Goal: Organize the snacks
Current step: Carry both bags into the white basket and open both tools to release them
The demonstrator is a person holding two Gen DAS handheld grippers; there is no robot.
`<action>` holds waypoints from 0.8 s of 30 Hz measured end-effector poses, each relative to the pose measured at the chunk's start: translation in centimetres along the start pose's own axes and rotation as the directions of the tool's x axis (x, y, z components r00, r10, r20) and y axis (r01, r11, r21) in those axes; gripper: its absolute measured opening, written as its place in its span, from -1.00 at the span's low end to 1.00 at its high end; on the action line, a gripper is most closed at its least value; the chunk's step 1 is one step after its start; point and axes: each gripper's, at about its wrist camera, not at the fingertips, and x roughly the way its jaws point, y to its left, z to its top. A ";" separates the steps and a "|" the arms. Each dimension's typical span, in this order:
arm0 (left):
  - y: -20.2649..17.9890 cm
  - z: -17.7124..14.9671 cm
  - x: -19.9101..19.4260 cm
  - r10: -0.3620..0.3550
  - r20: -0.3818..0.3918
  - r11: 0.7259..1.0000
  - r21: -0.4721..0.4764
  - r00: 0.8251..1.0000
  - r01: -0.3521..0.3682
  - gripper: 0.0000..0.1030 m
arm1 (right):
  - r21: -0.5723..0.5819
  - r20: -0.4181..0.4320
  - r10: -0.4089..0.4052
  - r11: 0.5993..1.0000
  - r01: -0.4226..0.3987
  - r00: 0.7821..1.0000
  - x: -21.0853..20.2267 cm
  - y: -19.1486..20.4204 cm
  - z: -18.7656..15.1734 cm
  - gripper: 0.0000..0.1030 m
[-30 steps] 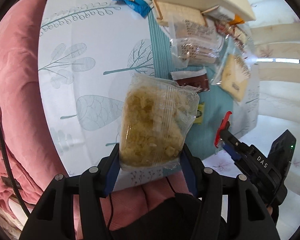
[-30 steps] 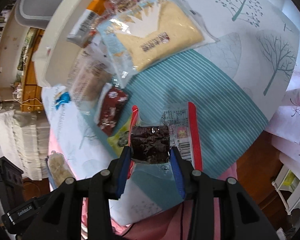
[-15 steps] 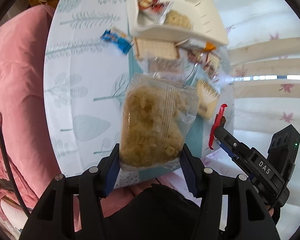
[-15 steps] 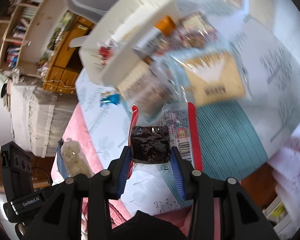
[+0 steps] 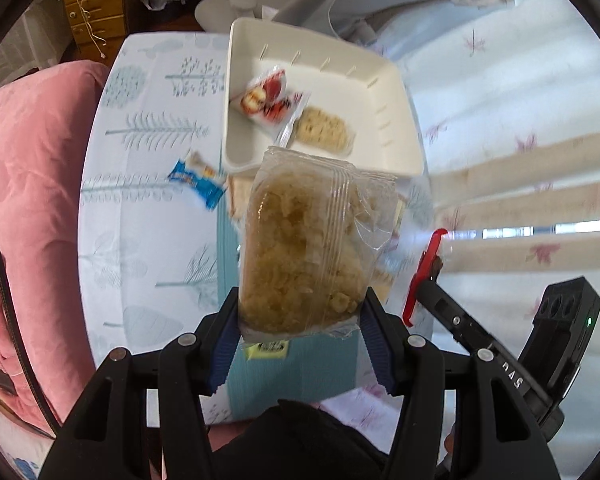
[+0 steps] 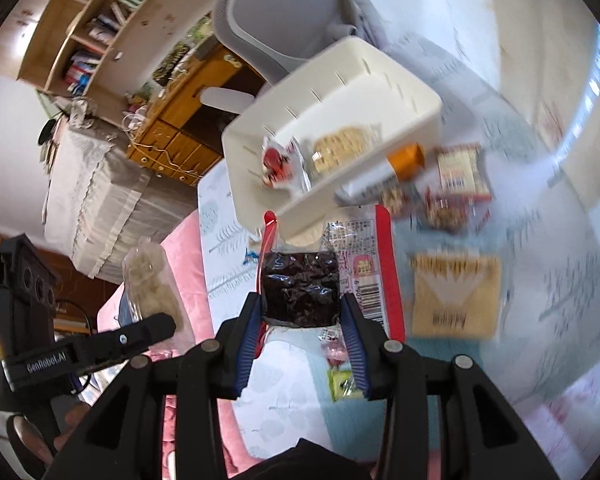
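**Snacks: two packets in transit, two in the bin, several loose**

The snacks are split across three places. Two packets already lie inside the white bin (image 5: 396,92): a red-and-white packet (image 5: 266,98) and a pale biscuit packet (image 5: 324,132) just beside it.

The left gripper (image 5: 300,320) is clamped on the lower end of a clear bag of crumbly yellow snack (image 5: 308,248), held above the surface (image 5: 140,208). The right gripper (image 6: 300,316) is clamped on a dark snack in a red-edged wrapper (image 6: 300,288), also off the surface (both loads sit between the camera and the bin, near its front wall).

Remaining on the patterned cloth: a blue packet (image 5: 198,180), a yellow cracker pack (image 6: 456,296), an orange-capped item (image 6: 404,160), small red-brown packets (image 6: 456,188) and a small green-yellow sachet (image 6: 344,384).

Assessment: the task is at an early-to-middle stage. Both held packets are not yet deposited, and at least five loose items await collection.
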 end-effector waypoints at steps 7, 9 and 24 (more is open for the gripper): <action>-2.4 3.1 1.5 -0.013 0.055 0.999 -0.049 0.998 0.015 0.07 | -0.108 0.031 0.009 0.994 -0.006 0.999 0.2 -0.4 4.0 -0.23; -2.9 3.9 2.2 -0.019 0.069 0.998 -0.061 0.997 0.023 0.07 | -0.139 0.040 0.008 0.990 -0.003 0.999 0.4 -0.6 5.3 -0.23; -5.0 8.9 6.6 -0.023 0.212 0.996 -0.078 0.977 0.041 0.07 | -0.344 0.181 -0.026 0.935 0.088 0.983 3.3 -2.9 12.2 -0.23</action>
